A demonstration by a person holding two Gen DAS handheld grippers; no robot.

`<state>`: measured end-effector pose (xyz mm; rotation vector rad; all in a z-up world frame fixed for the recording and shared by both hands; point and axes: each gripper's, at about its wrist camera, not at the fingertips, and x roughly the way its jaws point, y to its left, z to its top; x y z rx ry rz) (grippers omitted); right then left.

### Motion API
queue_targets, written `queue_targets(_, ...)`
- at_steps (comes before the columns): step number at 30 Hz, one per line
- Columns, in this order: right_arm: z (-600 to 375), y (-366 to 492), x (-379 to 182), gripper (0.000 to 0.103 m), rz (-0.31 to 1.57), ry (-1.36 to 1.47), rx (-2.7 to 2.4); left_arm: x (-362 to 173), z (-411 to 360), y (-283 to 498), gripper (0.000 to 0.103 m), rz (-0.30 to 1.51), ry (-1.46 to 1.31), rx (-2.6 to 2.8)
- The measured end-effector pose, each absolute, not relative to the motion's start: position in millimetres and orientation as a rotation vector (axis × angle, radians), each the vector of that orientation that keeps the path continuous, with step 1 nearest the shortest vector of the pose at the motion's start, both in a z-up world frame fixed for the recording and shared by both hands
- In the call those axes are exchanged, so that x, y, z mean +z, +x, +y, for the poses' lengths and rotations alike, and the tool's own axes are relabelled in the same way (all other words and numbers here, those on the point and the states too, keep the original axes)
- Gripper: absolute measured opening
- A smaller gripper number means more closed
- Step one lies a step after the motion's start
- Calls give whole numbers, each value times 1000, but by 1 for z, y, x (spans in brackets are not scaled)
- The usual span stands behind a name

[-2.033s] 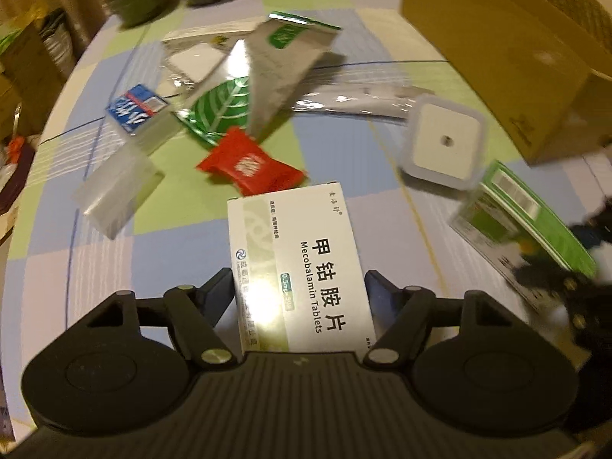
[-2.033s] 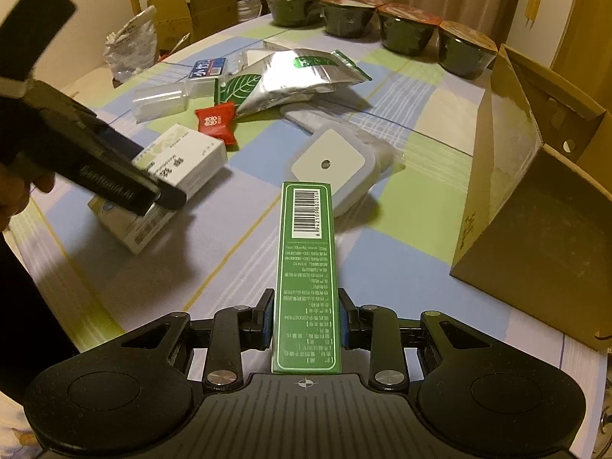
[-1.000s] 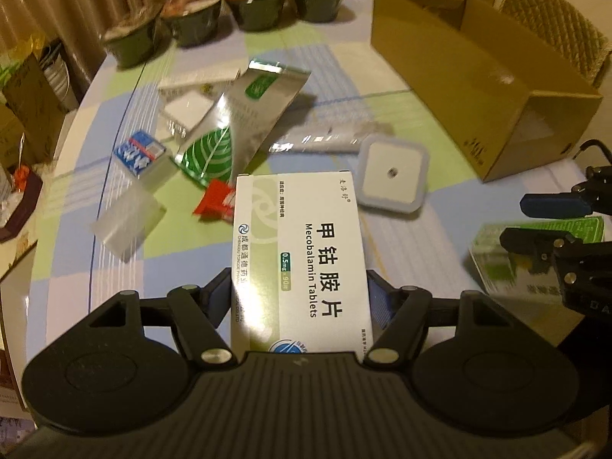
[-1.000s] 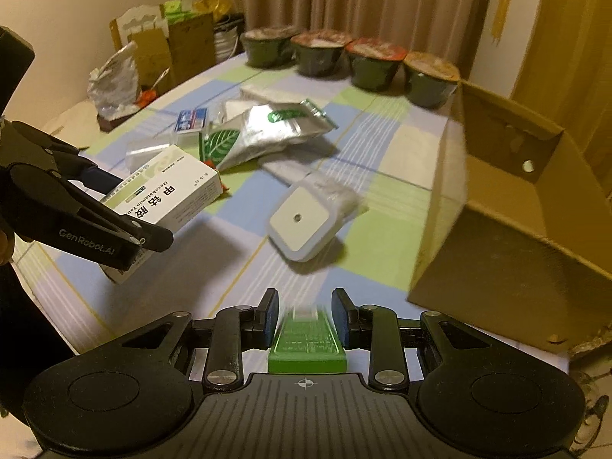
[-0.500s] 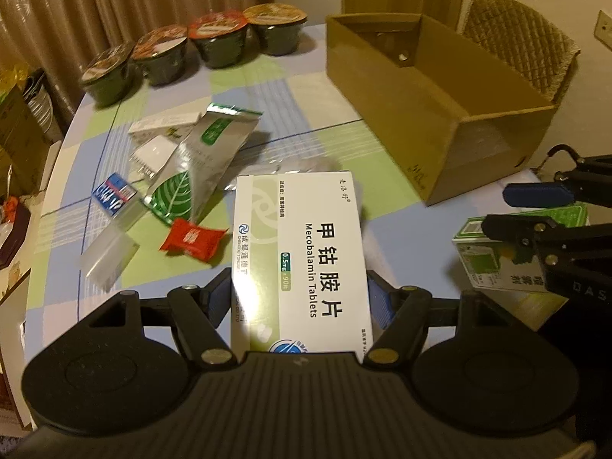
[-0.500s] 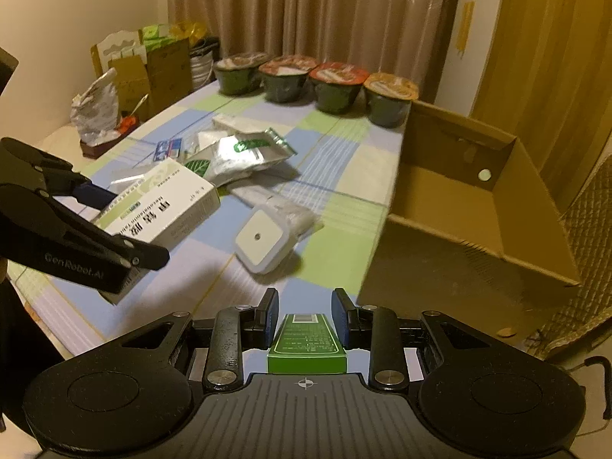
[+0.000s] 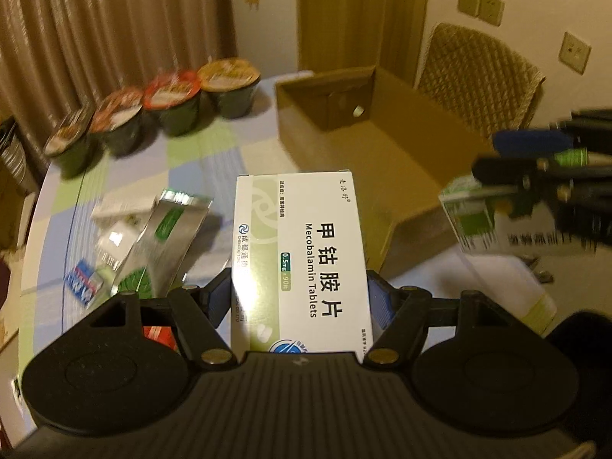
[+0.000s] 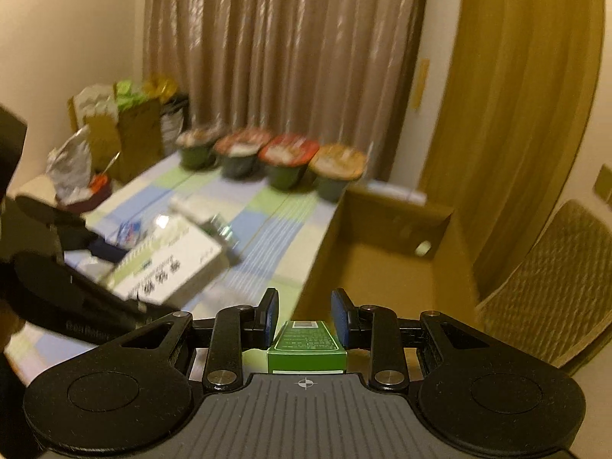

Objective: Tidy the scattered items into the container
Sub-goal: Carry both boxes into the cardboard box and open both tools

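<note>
Both grippers lifted off the counter toward the cardboard box (image 7: 386, 160); left gripper (image 7: 300, 298) clamped on Mecobalamin tablet box (image 7: 302, 252), long axis forward; right gripper (image 8: 305, 321) clamps green carton (image 8: 306, 348), nearer the opening.

The white medicine box (image 7: 302, 256) is smooth printed card with a slight sheen, and the green box (image 8: 307, 348) looks like the same glossy card. The container is a brown cardboard box (image 7: 386, 153), matt and plain, standing on a checked cloth (image 7: 199, 153) that looks soft and dull. A silver pouch (image 7: 168, 237) shines like crinkled foil, the grippers' bodies are matt black plastic with small bright metal pins, and the chair back (image 7: 478, 76) looks quilted.
</note>
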<state>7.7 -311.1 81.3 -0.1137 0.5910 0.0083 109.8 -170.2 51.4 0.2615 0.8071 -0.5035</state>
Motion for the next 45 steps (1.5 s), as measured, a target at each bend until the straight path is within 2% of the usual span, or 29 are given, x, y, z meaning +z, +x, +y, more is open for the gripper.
queue_targets(8, -364, 51, 102, 33, 537, -118, -57, 73, -236, 147, 67, 748, 279, -606)
queue_targets(20, -429, 109, 58, 33, 629, -1, -97, 51, -304, 199, 67, 787, 280, -665)
queue_targets(25, -439, 110, 46, 33, 642, 19, -110, 38, -310, 207, 68, 801, 271, -677)
queue_targets(28, -442, 111, 43, 33, 644, 26, -115, 37, -308, 212, 85, 793, 256, -665)
queue_targets(43, -438, 125, 37, 34, 637, 87, -101, 37, -270, 212, 84, 792, 217, -604)
queue_targets(44, -439, 126, 38, 37, 635, 97, -103, 37, -268, 211, 84, 793, 216, -602)
queue_targets(45, -439, 124, 40, 73, 618, 101, -108, 38, -267, 211, 84, 793, 215, -601)
